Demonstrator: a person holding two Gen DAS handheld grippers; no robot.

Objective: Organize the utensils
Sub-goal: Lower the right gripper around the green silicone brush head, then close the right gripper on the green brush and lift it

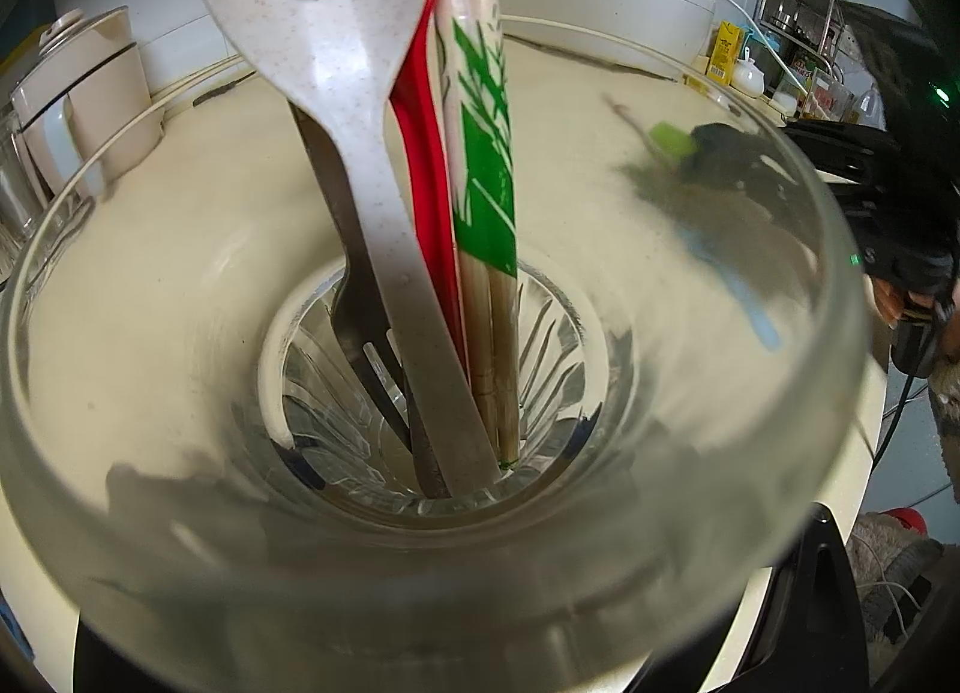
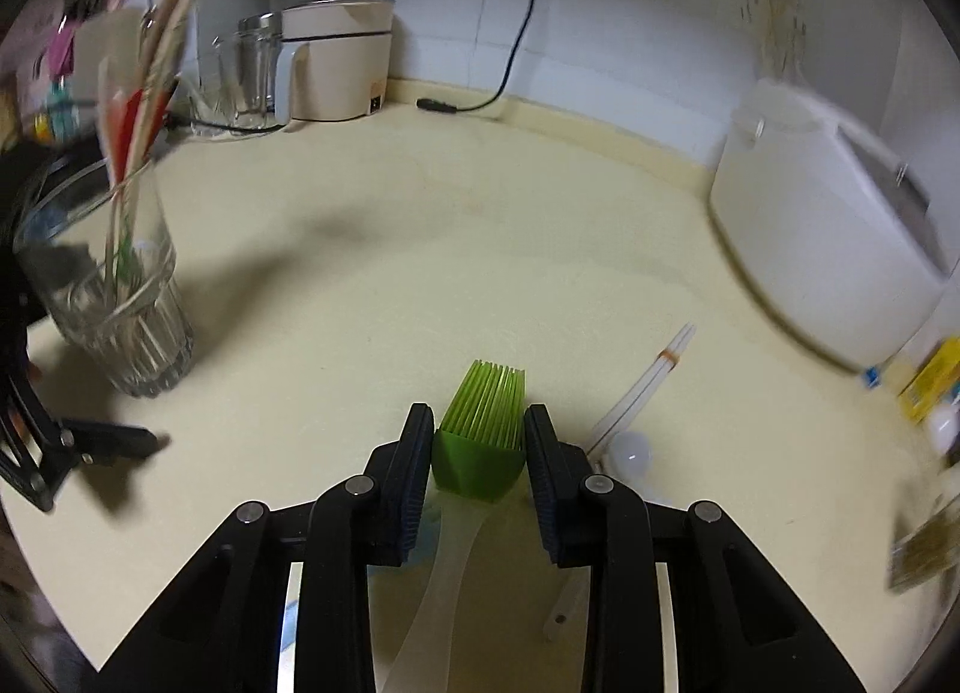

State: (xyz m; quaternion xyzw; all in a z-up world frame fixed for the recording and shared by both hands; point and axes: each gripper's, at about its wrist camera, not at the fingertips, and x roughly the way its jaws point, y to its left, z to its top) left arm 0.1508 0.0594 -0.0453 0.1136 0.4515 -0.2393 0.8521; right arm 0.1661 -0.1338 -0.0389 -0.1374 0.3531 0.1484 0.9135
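On the cream counter [image 2: 420,285] my right gripper [image 2: 479,423] clamps a green brush [image 2: 480,441]; my left gripper [image 2: 54,453] grips the glass [image 2: 120,303] at 9 o'clock, white wall behind.

right gripper [image 2: 479,423]: black plastic linkage arms, silver pivot screws, ribbed pads
left gripper [image 2: 114,444]: black w/ small screws, same build
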